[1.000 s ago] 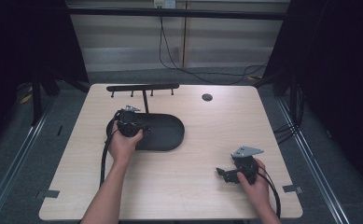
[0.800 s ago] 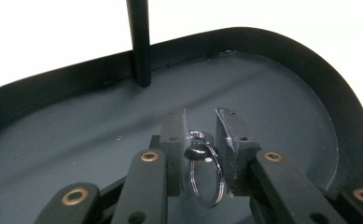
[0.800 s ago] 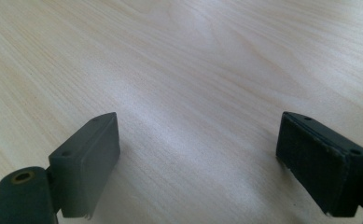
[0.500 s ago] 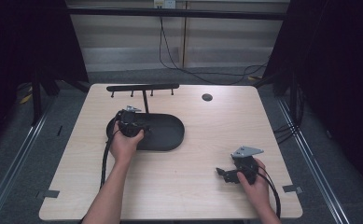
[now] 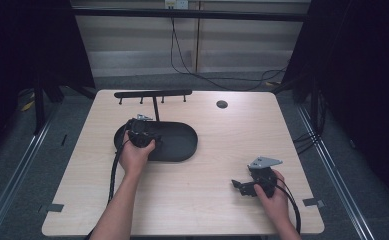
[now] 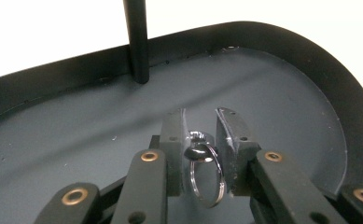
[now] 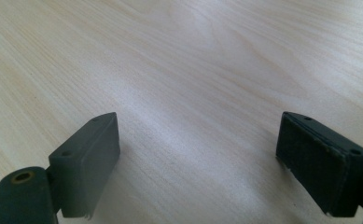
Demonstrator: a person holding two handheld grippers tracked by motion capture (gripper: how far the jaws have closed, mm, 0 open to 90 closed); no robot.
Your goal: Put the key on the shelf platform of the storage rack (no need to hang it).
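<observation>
**Left gripper clamps ring over tray; right gripper wide on bare table**

Nearest the person, the right gripper (image 5: 238, 186) sits low over the table (image 5: 217, 215) at the front right, held in the right hand (image 5: 273, 192). In the right gripper view (image 7: 195, 163) its jaws stand wide apart with plain wood grain between them and nothing gripped. A grey plate (image 5: 264, 162) tops this gripper, and its cable (image 5: 294, 210) loops back along the wrist.

Further in, left of centre, the left hand (image 5: 134, 156) holds the left gripper (image 5: 143, 131) over the near left part of the tray (image 5: 184, 145). In the left gripper view (image 6: 201, 140) the jaws are drawn narrow and pinch a metal ring (image 6: 206, 175). The ring stands upright between the pads, its knobbed top (image 6: 196, 149) at the pinch point and its loop hanging toward the camera. It sits above the tray floor (image 6: 76, 154); whether it touches the floor cannot be told.

Beyond the gripper, a post (image 6: 137, 39) rises from the far edge of the tray. In the high view this post (image 5: 155, 109) carries a crossbar (image 5: 152, 93) with small pegs underneath. Further right, a round dark grommet (image 5: 222, 104) is set in the table near its far edge.
</observation>
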